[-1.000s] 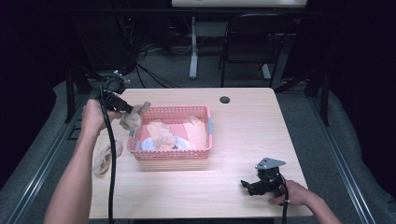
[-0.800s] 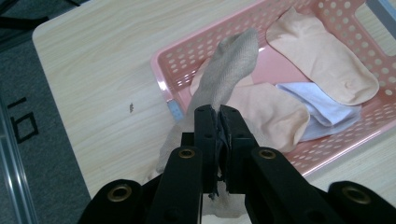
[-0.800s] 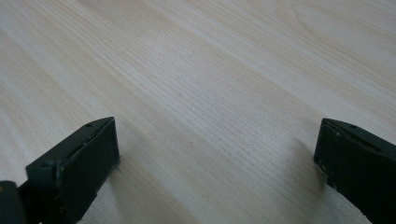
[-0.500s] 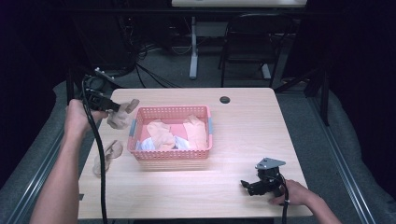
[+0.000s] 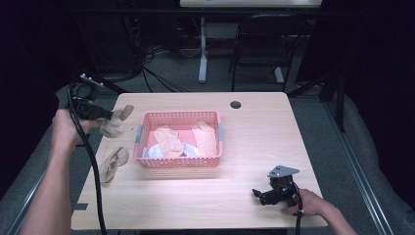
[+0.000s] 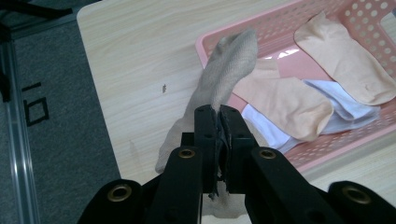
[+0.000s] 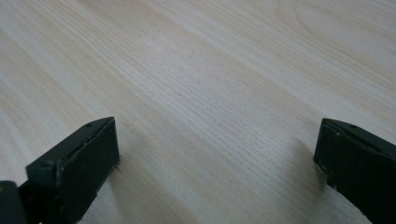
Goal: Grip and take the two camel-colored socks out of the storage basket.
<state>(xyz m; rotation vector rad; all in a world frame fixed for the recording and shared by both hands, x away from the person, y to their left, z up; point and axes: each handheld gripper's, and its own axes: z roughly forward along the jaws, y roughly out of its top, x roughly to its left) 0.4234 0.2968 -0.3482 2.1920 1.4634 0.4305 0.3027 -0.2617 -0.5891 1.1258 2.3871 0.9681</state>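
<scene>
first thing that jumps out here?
The pink basket mid-table, with peach and white socks piled inside. At its left, the left tool is clamped on a beige sock held up beside the basket's left end, and another beige sock lies flat on the table near the left edge. The right tool sits open on bare wood at the near right.

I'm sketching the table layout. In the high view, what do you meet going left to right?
Left gripper shut on a tan sock → pink basket of socks → black knob → right gripper, jaws open.
</scene>
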